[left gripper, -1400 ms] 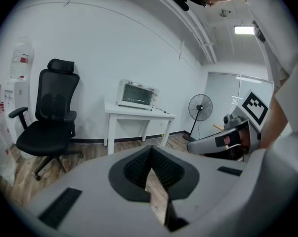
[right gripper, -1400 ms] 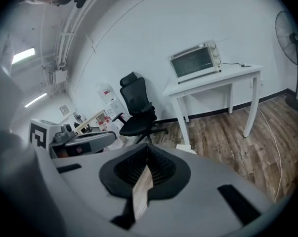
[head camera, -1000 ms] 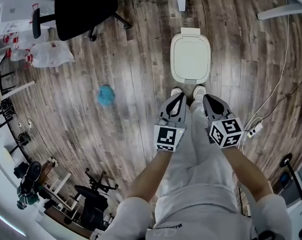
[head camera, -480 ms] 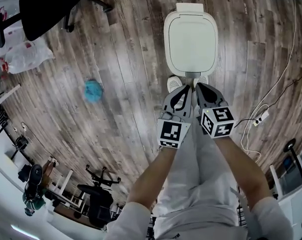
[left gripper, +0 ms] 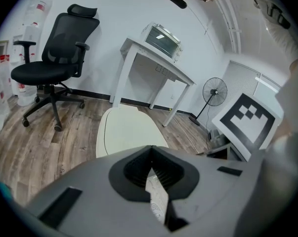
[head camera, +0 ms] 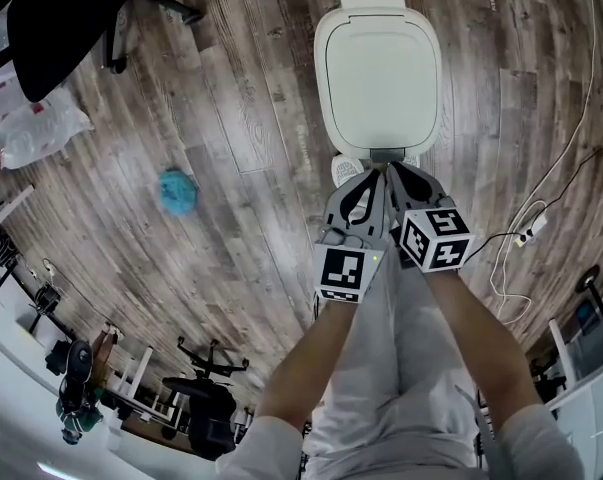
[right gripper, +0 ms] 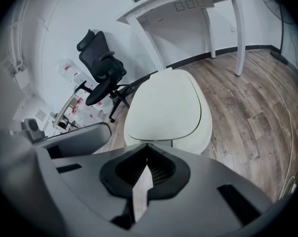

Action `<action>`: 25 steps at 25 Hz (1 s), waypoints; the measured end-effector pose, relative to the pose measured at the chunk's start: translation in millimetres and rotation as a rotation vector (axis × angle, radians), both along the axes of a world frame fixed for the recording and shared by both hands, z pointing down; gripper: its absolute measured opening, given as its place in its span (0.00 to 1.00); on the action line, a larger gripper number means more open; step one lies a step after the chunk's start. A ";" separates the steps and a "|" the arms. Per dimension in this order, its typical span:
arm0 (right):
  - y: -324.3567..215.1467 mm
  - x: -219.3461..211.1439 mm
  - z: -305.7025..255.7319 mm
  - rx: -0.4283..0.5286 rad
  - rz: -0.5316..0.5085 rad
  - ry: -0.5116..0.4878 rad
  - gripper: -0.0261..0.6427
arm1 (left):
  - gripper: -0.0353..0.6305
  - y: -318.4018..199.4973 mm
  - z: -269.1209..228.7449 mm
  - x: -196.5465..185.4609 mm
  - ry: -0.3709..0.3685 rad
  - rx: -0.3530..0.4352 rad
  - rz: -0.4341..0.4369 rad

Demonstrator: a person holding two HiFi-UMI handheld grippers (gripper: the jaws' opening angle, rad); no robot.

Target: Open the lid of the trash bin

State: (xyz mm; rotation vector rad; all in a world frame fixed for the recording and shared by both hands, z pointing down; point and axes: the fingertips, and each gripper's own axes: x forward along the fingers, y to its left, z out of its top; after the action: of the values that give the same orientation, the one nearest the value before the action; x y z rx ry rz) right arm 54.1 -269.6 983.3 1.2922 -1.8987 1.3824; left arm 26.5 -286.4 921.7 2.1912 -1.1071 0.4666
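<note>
Head view: left gripper (head camera: 372, 175), right gripper (head camera: 394, 171) closed, perhaps touching shut lid (head camera: 381, 68).

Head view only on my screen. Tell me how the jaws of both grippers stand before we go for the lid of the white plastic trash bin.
Observer: The left gripper has its jaws together, with nothing between them.
Operator: Now the other one.
Observer: The right gripper is the same, jaws together and empty.
Operator: Report what stands behind the white plastic trash bin.
Observer: A white table against the wall, with a small silver-and-white countertop oven on top.
</note>
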 end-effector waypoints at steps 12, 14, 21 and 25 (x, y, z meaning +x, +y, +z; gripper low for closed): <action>-0.6 -9.9 24.1 -0.042 0.019 -0.016 0.06 | 0.05 -10.0 1.6 -0.8 0.020 0.009 -0.023; -1.4 -10.2 24.7 -0.042 0.021 -0.008 0.06 | 0.05 -12.0 -0.7 -0.8 0.026 0.003 -0.030; -0.2 -12.8 25.3 -0.015 0.006 0.036 0.06 | 0.05 -11.3 -2.1 -7.1 0.027 0.019 -0.039; 1.0 -12.9 25.0 -0.016 0.028 0.031 0.06 | 0.05 -9.0 -2.2 -10.5 0.027 0.022 -0.040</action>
State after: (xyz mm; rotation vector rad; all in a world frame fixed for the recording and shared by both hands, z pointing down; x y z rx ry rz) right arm 41.2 -268.6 1008.4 1.3299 -1.8520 1.3803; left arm 16.0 -295.4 919.5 2.1835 -1.1445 0.4085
